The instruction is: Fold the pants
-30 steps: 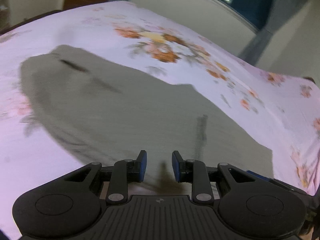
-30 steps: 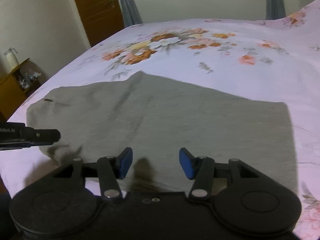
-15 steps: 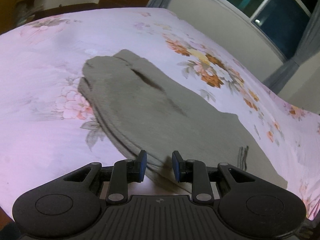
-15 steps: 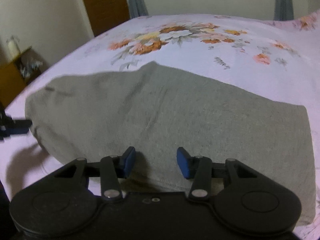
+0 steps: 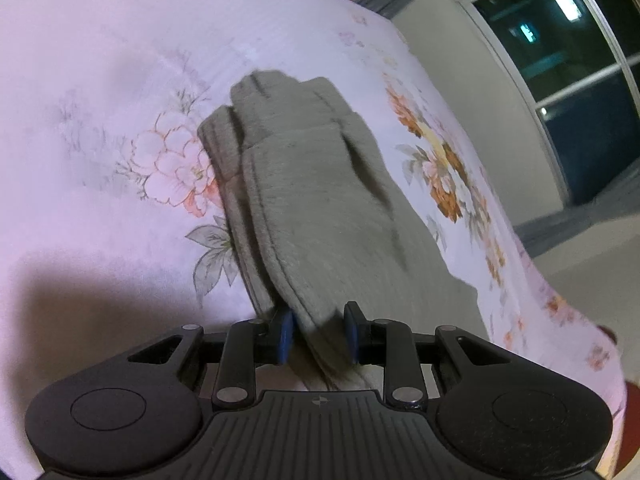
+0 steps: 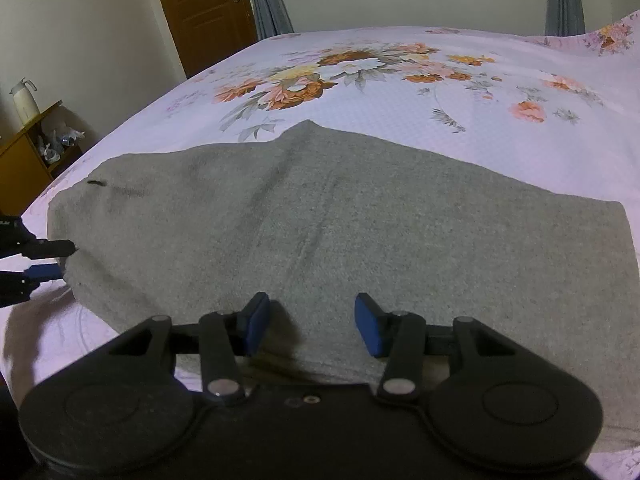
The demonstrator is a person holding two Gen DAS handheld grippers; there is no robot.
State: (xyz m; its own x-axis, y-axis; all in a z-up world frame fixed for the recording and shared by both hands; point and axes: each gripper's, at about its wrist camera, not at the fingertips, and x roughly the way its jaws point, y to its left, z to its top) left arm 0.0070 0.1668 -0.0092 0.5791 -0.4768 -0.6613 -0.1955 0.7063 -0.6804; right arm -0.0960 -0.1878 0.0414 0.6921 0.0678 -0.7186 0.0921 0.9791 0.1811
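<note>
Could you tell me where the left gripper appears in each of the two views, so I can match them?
Left wrist view: the left gripper fills the bottom centre, with the edge of the grey pants between its fingers.
Right wrist view: it enters at the far left edge, at the pants' corner.
Shared landmark: the orange flower cluster on the bedsheet.

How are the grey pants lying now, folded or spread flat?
Folded: the grey pants show stacked layered edges on the floral bedsheet.

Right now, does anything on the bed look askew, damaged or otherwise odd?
Nothing stands out. The grey pants lie mostly flat on the floral bedsheet, with the edge layers near the left gripper slightly staggered, normal mid-fold.
</note>
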